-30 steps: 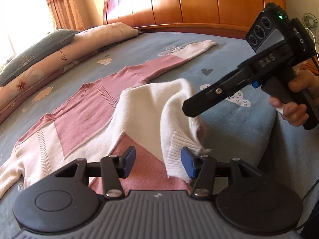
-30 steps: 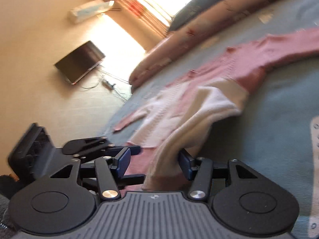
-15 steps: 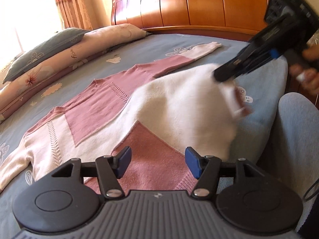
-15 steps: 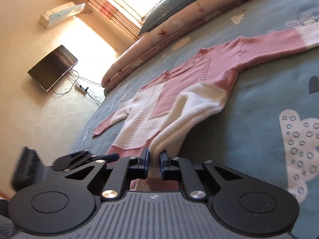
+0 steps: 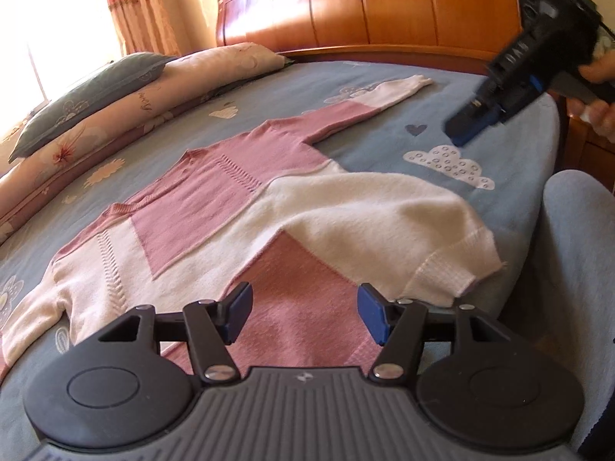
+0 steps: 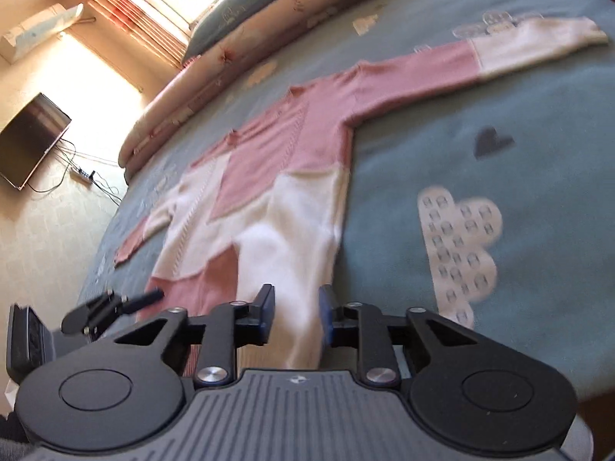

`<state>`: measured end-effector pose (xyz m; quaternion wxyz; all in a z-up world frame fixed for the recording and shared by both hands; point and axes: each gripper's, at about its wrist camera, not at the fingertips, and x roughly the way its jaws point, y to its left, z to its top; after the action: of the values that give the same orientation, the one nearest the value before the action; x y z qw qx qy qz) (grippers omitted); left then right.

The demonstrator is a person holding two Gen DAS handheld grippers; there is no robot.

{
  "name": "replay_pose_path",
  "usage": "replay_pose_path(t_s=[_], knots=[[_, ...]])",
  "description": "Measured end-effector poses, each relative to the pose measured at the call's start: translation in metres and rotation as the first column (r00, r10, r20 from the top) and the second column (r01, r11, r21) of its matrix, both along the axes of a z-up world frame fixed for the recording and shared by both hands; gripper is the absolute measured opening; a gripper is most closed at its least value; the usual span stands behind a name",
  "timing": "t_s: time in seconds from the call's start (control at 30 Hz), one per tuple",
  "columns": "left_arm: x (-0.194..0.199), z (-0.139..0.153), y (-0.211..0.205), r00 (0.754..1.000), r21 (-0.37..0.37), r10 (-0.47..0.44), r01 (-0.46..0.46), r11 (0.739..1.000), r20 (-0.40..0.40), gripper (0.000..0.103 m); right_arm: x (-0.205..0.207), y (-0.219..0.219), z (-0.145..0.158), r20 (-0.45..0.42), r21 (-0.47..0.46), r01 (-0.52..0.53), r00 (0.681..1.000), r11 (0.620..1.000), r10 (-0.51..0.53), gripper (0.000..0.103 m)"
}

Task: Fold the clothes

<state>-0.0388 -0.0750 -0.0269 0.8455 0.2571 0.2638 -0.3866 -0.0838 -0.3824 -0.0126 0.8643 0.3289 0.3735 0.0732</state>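
My left hand-held gripper (image 5: 303,313) sits low over the near hem of the pink-and-cream sweater (image 5: 215,207), level, with its blue pads spread wide apart and nothing between them. The sweater lies front-up on the blue bedspread (image 5: 384,84), its collar pointing toward 10 o'clock and one sleeve stretched out toward 1 o'clock. The cream corner of the hem at 3 o'clock is rumpled and lies near the bed's edge.

In the left wrist view my right hand-held gripper (image 5: 467,130) hangs in the air at 2 o'clock, tilted nose-down toward the bedspread, well clear of the sweater; part of a hand (image 5: 599,92) wraps its handle. From its own camera, the right hand-held gripper (image 6: 296,317) has its pads parted with a gap, framing the cream panel of the sweater (image 6: 292,199) beyond them; the view is blurred, yet the pads look apart from the cloth, holding nothing.

Pillows (image 5: 127,96) line the bed at 10 o'clock, the wooden headboard (image 5: 365,4) at 12.
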Motion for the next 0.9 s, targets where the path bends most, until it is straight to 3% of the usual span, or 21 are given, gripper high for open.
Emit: replay_pose_path(t_s=[0.2,0.37,0.57,0.6,0.67,0.77,0.9], knots=[[0.004,-0.002,0.006,0.999,-0.008,0.028,-0.028,1.000,-0.018,0.062,0.072,-0.015,-0.014,0.020,0.029,0.031,0.999,0.999,-0.032,0.034],[0.009,-0.008,0.009,0.999,0.004,0.040,-0.040,0.999,-0.026,0.062,0.131,-0.031,-0.033,0.021,-0.007,0.079,0.997,0.997,-0.079,0.034],[0.016,-0.015,0.010,0.998,0.020,0.047,-0.046,0.999,-0.035,0.062,0.174,-0.039,-0.070,-0.034,0.002,0.094,0.995,0.996,-0.094,0.037],[0.017,-0.016,0.010,0.998,0.023,0.048,-0.047,0.999,-0.037,0.063,0.175,-0.036,-0.071,-0.022,0.011,0.077,0.997,0.997,-0.077,0.036],[0.019,-0.018,0.010,0.998,0.028,0.050,-0.049,0.998,-0.040,0.063,0.176,-0.023,-0.069,-0.023,-0.043,0.020,1.000,0.999,-0.021,0.009],[0.018,-0.019,0.011,0.998,0.038,0.045,-0.043,0.998,-0.037,0.063,0.179,-0.014,-0.060,-0.022,-0.149,-0.018,1.000,0.989,0.015,0.008],[0.015,-0.019,0.013,0.999,0.052,0.036,-0.034,0.998,-0.031,0.063,0.186,-0.024,-0.050,-0.040,-0.200,-0.003,0.999,0.980,-0.005,0.009]])
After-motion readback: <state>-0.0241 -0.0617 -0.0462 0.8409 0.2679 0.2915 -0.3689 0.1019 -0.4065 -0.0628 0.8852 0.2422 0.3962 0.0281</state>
